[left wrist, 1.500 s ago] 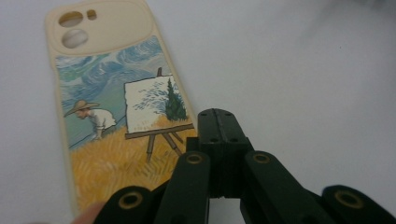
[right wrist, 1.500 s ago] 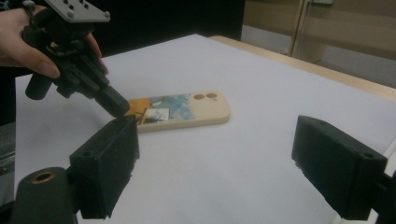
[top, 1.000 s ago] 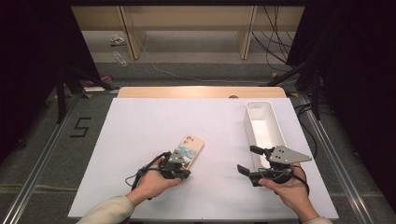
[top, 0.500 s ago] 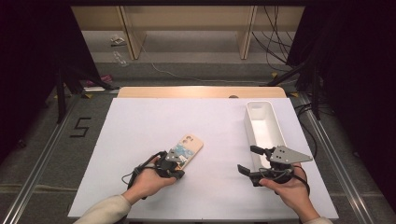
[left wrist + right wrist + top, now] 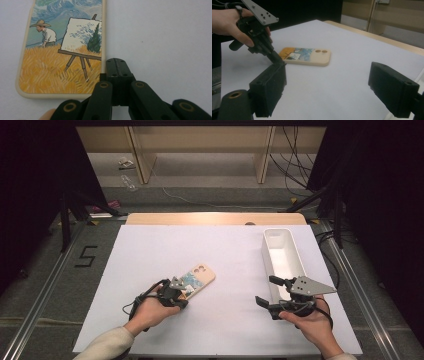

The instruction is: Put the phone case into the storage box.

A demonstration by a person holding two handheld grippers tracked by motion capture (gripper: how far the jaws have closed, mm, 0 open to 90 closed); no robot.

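A phone case [image 5: 196, 278] with a painted wheat-field scene lies flat on the white table, left of centre. My left gripper [image 5: 181, 296] is shut, and its closed tips [image 5: 116, 67] rest at the case's [image 5: 57, 50] long edge near the bottom corner, with nothing between the jaws. The right gripper view shows the left gripper [image 5: 275, 57] touching the near end of the case [image 5: 305, 56]. My right gripper [image 5: 266, 290] hovers open at the right, jaws wide and empty [image 5: 329, 87], pointing left toward the case.
A long white bin [image 5: 284, 260] stands empty at the right, just beyond the right gripper. A wooden strip [image 5: 215, 218] runs along the table's far edge. Open white table surface [image 5: 165, 250] lies behind the case, and floor rails run along both sides.
My left hand has slid a little to the left along the near end of the case, jaws still shut. The right hand and its gripper have stayed put.
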